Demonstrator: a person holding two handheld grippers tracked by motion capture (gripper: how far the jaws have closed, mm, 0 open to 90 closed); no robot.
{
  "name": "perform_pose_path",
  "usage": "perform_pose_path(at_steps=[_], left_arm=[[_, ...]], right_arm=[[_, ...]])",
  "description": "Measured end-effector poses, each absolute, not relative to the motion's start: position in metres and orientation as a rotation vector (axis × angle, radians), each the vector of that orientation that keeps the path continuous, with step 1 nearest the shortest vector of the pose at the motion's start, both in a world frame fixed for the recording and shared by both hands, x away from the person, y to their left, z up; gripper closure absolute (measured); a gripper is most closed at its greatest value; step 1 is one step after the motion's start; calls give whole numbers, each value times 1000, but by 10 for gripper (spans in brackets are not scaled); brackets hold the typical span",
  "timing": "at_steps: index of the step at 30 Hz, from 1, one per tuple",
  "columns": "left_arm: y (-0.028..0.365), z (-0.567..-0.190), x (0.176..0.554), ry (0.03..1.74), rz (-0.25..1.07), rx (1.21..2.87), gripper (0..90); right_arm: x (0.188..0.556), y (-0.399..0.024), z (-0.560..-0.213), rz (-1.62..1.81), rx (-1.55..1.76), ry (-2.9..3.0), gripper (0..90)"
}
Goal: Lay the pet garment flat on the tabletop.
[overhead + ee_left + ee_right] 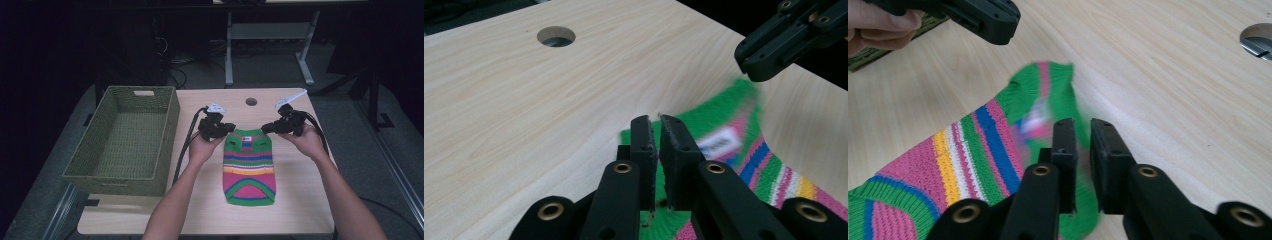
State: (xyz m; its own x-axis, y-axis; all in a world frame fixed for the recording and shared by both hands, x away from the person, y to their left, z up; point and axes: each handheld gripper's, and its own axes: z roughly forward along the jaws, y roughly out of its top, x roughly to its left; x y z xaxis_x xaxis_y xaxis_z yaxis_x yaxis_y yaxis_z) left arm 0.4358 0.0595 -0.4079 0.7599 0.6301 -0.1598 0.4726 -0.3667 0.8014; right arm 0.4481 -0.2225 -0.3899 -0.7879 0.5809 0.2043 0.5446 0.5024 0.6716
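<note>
High view: the striped sweater (249, 166) lies flat on the desk (295, 200), long way near to far. Both hands sit at its far corners. The basket (125, 140) on the left is empty.

Left gripper view: the fingers (646, 145) stand slightly apart over green cloth, not pinching it.

Right gripper view: the fingers (1108, 150) also stand slightly apart above the collar.

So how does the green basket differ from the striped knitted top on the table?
The basket is one plain olive green; the knitted top is striped in green, pink, yellow and blue. The basket stands as a stiff, deep box at the table's left; the top lies flat and soft near the middle. Both rest on the same wooden table.
</note>
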Motion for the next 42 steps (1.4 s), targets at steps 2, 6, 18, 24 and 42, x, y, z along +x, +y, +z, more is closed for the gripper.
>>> perform_pose_path(at_steps=[2,6,18,24,42], left_arm=[[60,-409,437,829,209,2034,832],[60,-409,436,831,204,2029,815],[67,-409,429,851,185,2007,661],[70,-410,423,859,167,2012,584],[81,-415,401,855,146,2024,441]], right_arm=[[449,-224,-391,1158,1029,2674,742],[451,-226,-395,1145,1048,2685,719],[447,-230,-398,1148,1070,2689,593],[441,-233,-399,1167,1093,2683,505],[421,-242,-406,1208,1105,2691,414]])
